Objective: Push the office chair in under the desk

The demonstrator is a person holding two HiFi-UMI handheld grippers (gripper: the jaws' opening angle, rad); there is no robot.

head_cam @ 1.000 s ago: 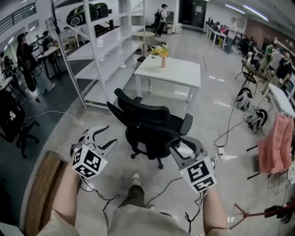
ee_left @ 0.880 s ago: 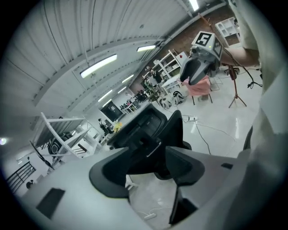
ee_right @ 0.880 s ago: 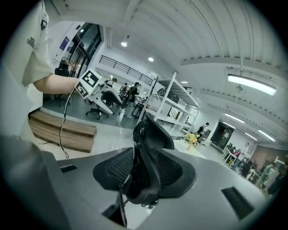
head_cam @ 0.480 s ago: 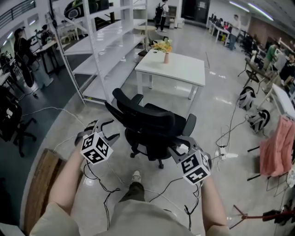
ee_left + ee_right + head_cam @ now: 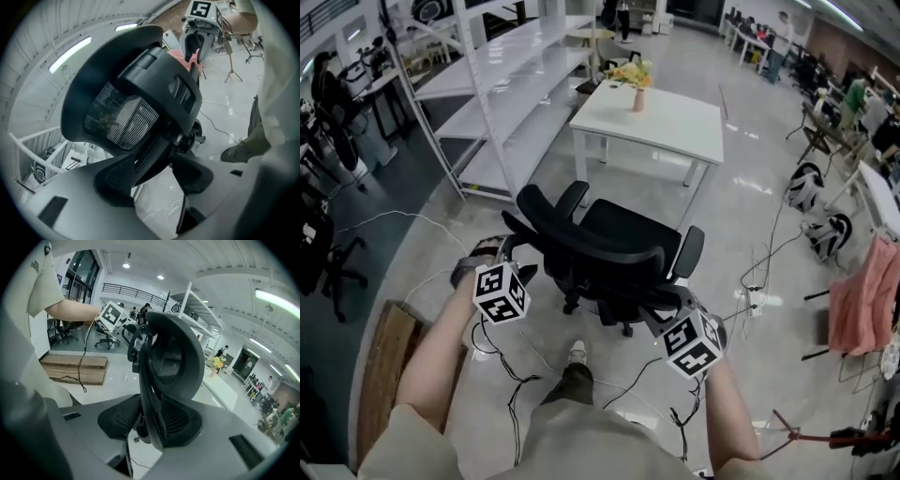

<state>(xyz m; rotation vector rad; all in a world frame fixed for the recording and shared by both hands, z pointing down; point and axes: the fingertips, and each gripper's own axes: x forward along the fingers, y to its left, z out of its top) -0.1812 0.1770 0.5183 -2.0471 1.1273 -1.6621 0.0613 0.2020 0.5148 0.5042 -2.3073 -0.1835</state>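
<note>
The black office chair (image 5: pixel 623 230) stands on the floor with its mesh backrest (image 5: pixel 581 246) towards me. The white desk (image 5: pixel 666 131) stands beyond it. My left gripper (image 5: pixel 508 248) is at the backrest's left edge. In the left gripper view its jaws (image 5: pixel 154 173) stand wide around the backrest's frame (image 5: pixel 140 108), with a gap still showing. My right gripper (image 5: pixel 661 305) is at the backrest's right edge. Its jaws (image 5: pixel 150 420) are closing, and both pads lie against the rim (image 5: pixel 152 380).
A vase of flowers (image 5: pixel 637 89) stands on the desk. White shelving (image 5: pixel 497 84) runs along the left. Cables (image 5: pixel 534 375) trail over the floor by my shoe (image 5: pixel 575 356). A wooden board (image 5: pixel 389 366) lies at the lower left. Bags (image 5: pixel 811 187) and a pink garment (image 5: pixel 853 300) are on the right.
Both grippers have moved forward from short of the chair up to its backrest, one at each side edge. The right jaws have narrowed onto the rim.
</note>
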